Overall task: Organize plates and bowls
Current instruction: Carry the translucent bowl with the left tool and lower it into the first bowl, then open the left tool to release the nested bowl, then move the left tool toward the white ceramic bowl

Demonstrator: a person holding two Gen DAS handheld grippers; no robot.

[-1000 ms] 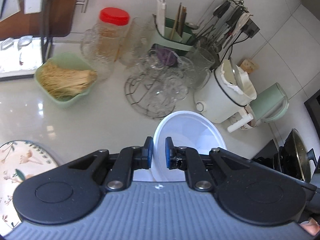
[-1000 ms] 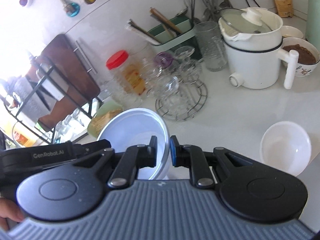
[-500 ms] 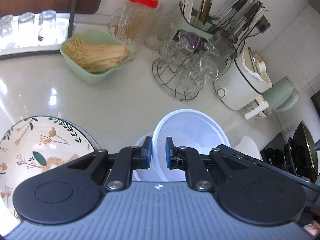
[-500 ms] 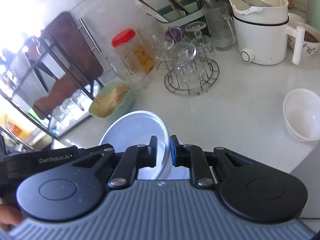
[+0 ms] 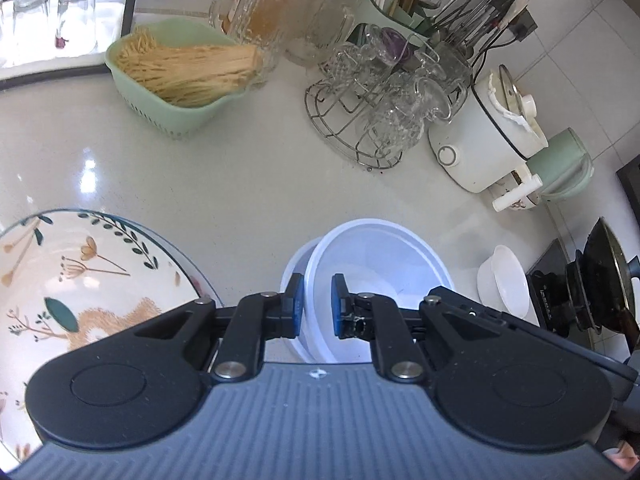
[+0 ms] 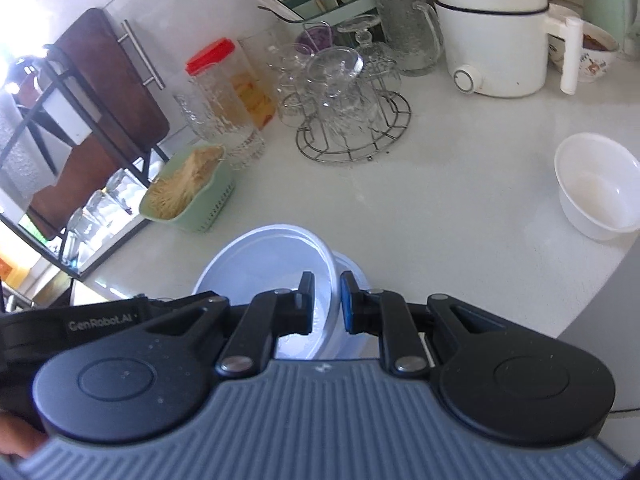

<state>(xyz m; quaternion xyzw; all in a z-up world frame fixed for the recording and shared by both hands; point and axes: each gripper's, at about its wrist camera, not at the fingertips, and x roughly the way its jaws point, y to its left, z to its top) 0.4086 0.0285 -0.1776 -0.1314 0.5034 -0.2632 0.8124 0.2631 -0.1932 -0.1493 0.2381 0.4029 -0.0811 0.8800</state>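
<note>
Both grippers are shut on the rim of one large white bowl (image 5: 376,264), from opposite sides. My left gripper (image 5: 318,306) grips its near rim; my right gripper (image 6: 325,304) grips the same bowl (image 6: 264,264). The held bowl sits tilted over a second white bowl below it (image 5: 294,276), whose edge also shows in the right wrist view (image 6: 352,272). A floral plate (image 5: 80,280) lies on the counter to the left. A small white bowl (image 6: 598,184) stands to the right, also seen in the left wrist view (image 5: 504,280).
At the back stand a green basket of noodles (image 5: 180,76), a wire rack of glasses (image 5: 380,104), a white electric pot (image 5: 488,136), a green kettle (image 5: 560,164) and a utensil holder (image 6: 320,0). A dark pan (image 5: 604,272) sits at the right edge.
Both grippers have carried the large bowl back and down towards the near counter, onto the second white bowl. The floral plate has come further into the left view.
</note>
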